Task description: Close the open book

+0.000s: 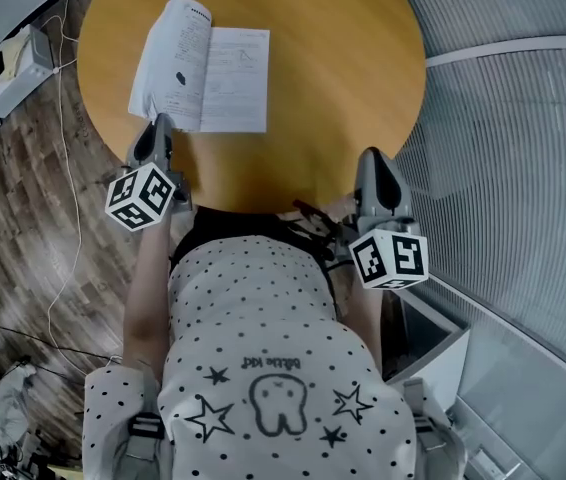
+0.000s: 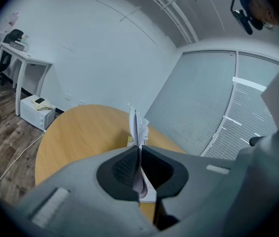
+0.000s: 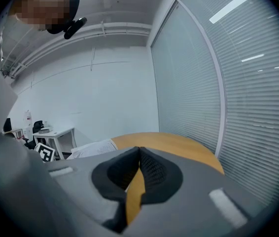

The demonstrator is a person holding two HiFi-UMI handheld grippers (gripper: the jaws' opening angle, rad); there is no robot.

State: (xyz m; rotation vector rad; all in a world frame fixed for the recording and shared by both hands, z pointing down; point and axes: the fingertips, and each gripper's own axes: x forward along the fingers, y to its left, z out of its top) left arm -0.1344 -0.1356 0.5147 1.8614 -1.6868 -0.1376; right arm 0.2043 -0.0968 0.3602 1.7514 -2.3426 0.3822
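Found the book point(image 1: 208, 73) open on the table point(image 1: 343, 68), toward its near-left edge and well apart from the right gripper point(image 1: 376, 160). Noted the left gripper point(image 1: 159, 128) at the book's near corner, clamped on a thin sheaf of pages point(image 2: 138, 125) and holding them upright on edge, probably to carry that side over the spine and fold it onto the other half. Saw the right gripper pinched together on nothing, by the table's near rim, likely to leave the swing clear. Judged the book a soft, thin paperback: white printed pages, left side raised and fanned, right page flat. Expected limp sheets that could bow or slip.
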